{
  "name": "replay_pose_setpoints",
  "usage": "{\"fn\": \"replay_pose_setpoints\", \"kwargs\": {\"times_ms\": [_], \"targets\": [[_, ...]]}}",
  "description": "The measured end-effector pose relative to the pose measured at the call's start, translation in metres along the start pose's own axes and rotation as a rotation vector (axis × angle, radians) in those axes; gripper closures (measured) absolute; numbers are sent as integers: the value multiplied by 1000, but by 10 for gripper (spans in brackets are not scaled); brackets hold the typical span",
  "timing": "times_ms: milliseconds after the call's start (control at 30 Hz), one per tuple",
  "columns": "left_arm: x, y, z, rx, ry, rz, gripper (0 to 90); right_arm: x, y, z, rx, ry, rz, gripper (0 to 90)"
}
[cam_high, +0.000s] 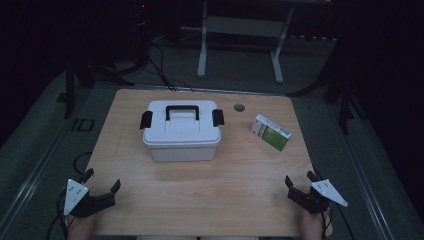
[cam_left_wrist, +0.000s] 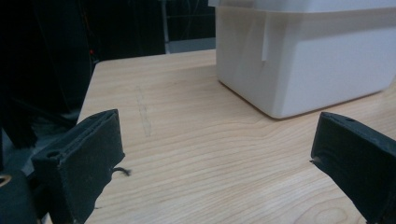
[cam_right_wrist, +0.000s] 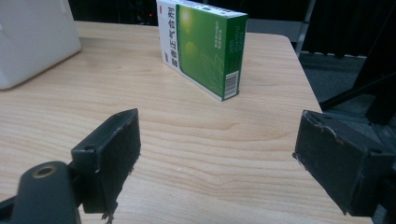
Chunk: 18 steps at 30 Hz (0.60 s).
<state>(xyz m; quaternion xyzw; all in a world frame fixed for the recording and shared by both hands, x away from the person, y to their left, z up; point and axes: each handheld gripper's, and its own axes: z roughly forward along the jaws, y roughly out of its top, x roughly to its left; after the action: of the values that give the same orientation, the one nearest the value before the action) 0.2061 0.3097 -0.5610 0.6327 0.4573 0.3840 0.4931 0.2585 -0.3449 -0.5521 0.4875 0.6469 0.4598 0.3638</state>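
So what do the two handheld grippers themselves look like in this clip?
Both are black two-jaw tools. The left gripper and right gripper each carry a grey three-cornered plate with small dots on top. Up close, the jaw pads are blocky, scuffed and frayed at the edges. A dark cable trails from each.

Wooden table (cam_high: 200, 200), light grain, rounded corners. White plastic storage box (cam_high: 182, 131) just above centre, lid on, black carry handle (cam_high: 182, 111) flat on top, black latch at each end. Green-and-white carton (cam_high: 270, 132) at 3 o'clock from box, well apart, angled. Small round grommet (cam_high: 239, 107) at 11 o'clock from carton.
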Motion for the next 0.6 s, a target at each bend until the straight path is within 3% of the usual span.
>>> {"fn": "replay_pose_setpoints", "kwargs": {"times_ms": [167,233,367,467,567,600], "targets": [[0,2,0,8,-10,1,21,2,1,0,15,28,-21,140],[0,3,0,11,-15,-4,21,6,2,1,11,69,-13,140],[2,9,1,44,-45,-67,21,13,7,5,37,111,-15,140],[4,12,3,58,-48,-88,21,21,11,8,44,141,18,139],[6,14,7,71,-61,-106,21,27,15,12,52,153,13,130],[6,14,9,75,-77,-102,21,33,19,14,36,192,-10,121]]}}
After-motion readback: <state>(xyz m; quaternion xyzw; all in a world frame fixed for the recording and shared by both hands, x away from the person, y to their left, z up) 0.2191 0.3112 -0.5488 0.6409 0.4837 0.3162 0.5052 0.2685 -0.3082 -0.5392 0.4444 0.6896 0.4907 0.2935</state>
